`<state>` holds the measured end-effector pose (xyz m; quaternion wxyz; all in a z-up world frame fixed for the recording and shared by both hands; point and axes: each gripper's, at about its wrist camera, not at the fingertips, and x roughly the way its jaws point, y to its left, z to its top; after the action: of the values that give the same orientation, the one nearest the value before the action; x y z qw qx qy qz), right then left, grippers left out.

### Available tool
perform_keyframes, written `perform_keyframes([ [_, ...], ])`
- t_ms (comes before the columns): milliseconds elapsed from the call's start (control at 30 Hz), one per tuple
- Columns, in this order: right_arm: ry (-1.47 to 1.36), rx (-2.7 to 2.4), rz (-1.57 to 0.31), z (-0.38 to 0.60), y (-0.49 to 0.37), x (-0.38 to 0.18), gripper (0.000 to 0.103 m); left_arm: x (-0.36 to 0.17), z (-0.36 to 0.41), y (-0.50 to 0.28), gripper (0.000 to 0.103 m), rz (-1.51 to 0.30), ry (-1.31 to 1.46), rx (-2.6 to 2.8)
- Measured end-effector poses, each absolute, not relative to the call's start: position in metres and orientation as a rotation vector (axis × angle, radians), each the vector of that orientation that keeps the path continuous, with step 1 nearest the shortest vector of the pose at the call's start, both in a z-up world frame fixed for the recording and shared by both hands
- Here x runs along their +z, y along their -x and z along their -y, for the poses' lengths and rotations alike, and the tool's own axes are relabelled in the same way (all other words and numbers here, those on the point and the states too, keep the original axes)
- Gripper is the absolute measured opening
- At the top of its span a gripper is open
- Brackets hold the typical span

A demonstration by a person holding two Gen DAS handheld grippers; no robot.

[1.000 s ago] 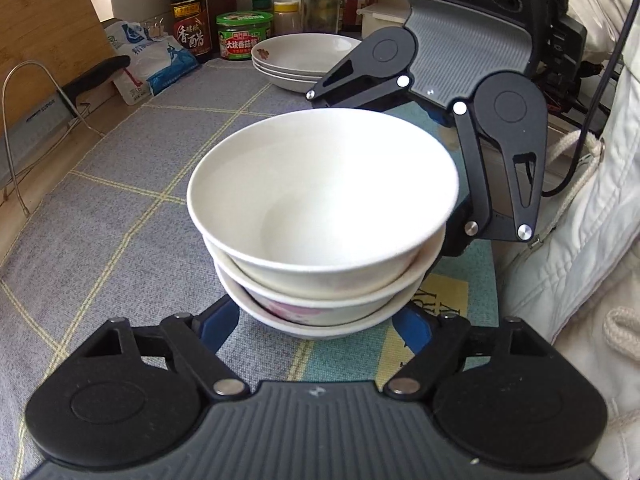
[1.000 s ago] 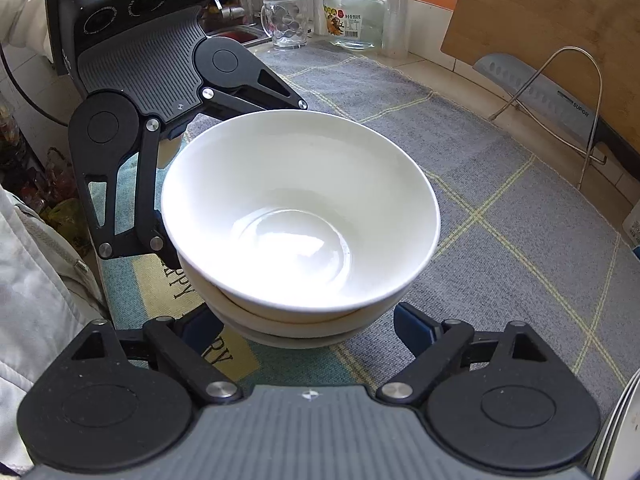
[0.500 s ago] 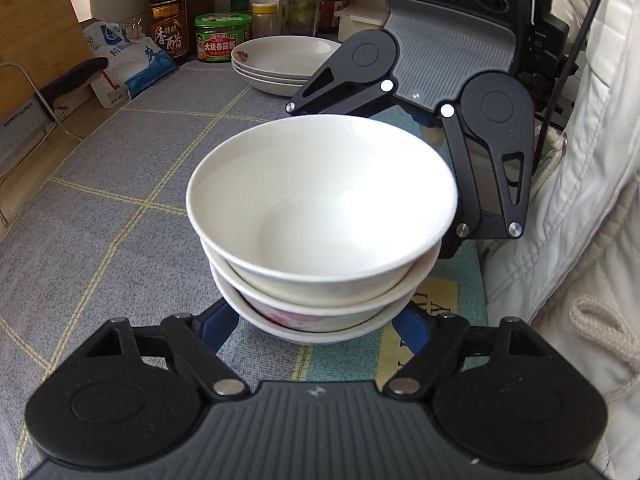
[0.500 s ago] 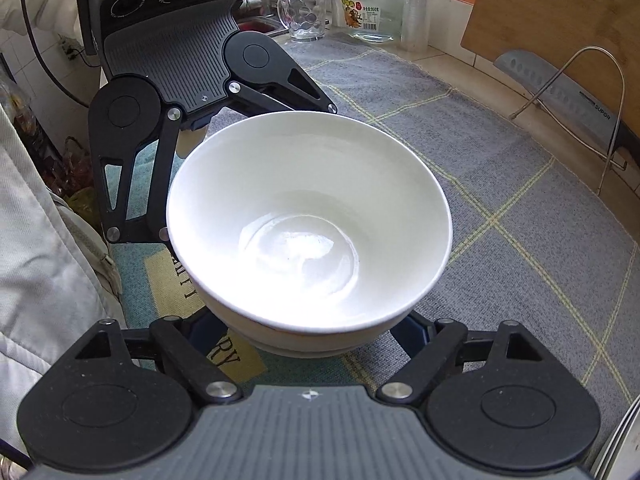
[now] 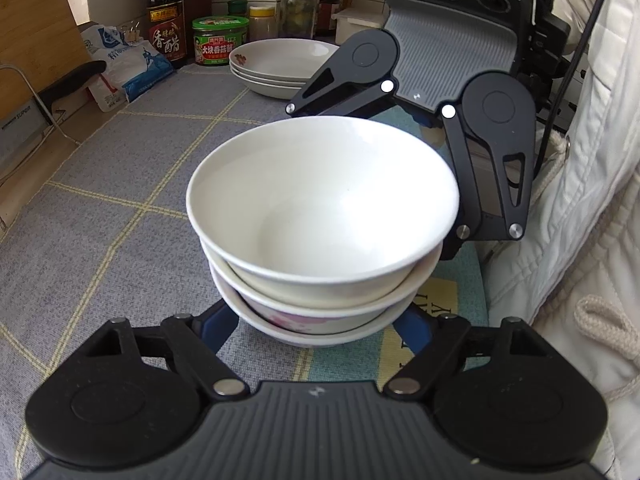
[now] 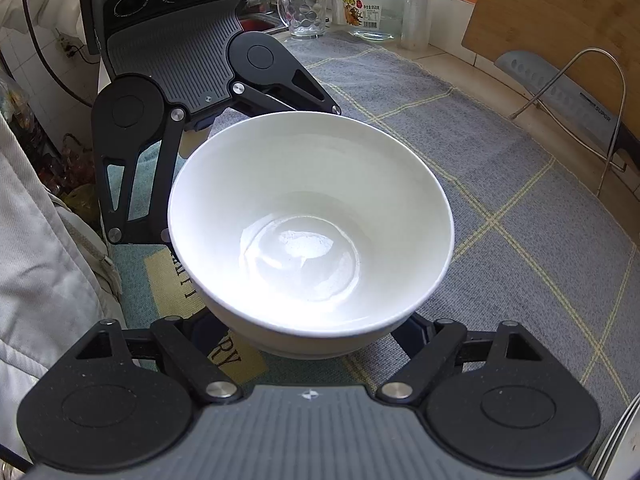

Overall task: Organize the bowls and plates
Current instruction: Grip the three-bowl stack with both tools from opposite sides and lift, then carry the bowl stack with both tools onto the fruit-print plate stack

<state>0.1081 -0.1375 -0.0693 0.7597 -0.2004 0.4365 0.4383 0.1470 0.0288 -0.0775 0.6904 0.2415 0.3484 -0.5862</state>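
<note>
A stack of three white bowls point(image 5: 320, 220) fills the middle of both views; the bottom bowl point(image 5: 304, 322) has a pink flower print. In the right wrist view only the top bowl point(image 6: 312, 240) shows well. My left gripper point(image 5: 316, 332) and my right gripper point(image 6: 308, 340) face each other across the stack, each with its jaws spread wide around the stack's base. The fingertips are hidden under the bowls, so I cannot tell if they touch. The right gripper point(image 5: 420, 92) shows behind the stack in the left wrist view, the left gripper point(image 6: 180, 80) in the right wrist view.
A stack of shallow white plates point(image 5: 280, 68) sits at the back near a sauce bottle point(image 5: 166, 12), a green jar point(image 5: 220, 46) and a bag point(image 5: 124, 68). A wire rack with a cleaver point(image 6: 560, 96), a cutting board point(image 6: 560, 20), a glass mug point(image 6: 304, 10) and a jar point(image 6: 372, 4) line the counter's edge. A grey checked mat point(image 6: 500, 184) covers the counter.
Both grippers and the bowl stack have shifted together toward the plates at the back. The plates and bottles look closer in the left wrist view. The jaws stay spread around the stack.
</note>
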Motion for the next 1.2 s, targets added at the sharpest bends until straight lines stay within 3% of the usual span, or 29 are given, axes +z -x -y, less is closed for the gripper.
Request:
perform_keyframes([
  [533, 0.468, 0.968, -0.910, 0.171, -0.110, -0.049, 0.089, -0.062, 0.004, -0.141, 0.083, -0.760, -0.531, -1.234],
  [1200, 0.504, 0.814, -0.867, 0.350, -0.122, -0.011, 0.089, -0.032, 0.183, -0.163, 0.083, -0.613, -0.569, -1.279],
])
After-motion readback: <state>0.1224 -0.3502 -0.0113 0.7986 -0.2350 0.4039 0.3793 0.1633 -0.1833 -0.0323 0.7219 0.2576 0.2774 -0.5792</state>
